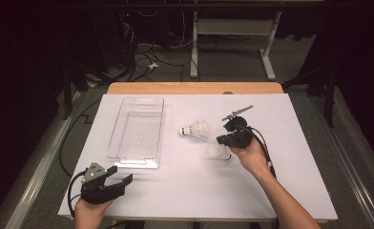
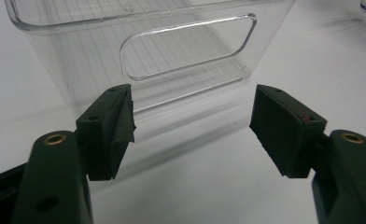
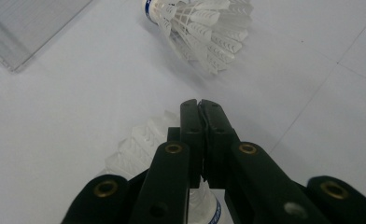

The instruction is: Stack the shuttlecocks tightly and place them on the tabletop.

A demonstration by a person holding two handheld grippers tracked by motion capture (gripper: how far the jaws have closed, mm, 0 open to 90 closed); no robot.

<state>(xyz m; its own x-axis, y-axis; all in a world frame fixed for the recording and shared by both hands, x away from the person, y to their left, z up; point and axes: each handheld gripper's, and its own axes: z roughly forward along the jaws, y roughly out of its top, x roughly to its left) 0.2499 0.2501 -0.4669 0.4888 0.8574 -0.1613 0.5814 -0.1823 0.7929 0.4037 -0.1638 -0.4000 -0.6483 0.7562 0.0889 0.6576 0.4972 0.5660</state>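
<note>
Table [image 1: 290, 191]: white top; its far edge is bare wood, and the person's forearms cross its near edge.
Clear bin [image 1: 137, 131]: long transparent tray with cut-out handles, the landmark here. In the left gripper view its near end wall [image 2: 139, 51] is close ahead, top corners cut off; in the right gripper view a corner [image 3: 27, 28] lies at the upper left.
Left gripper [image 1: 119, 182]: just short of the bin's near end, jaws spread wide, nothing between the pads [image 2: 120, 126].
Right gripper [image 1: 228, 139]: right of the bin, well apart from it, jaws pressed together [image 3: 202, 109]. Its own camera shows them empty, which the high view leaves hard to read.
Far shuttlecock [image 1: 194, 130]: lies on its side between bin and right gripper, cork toward the bin; blue band on the cork seen close [image 3: 204, 28].
Near shuttlecock [image 1: 219, 152]: right of the bin's near corner, partly hidden under the right gripper; feathers [image 3: 144, 144] show beside and beneath the jaws. Contact cannot be told.
</note>
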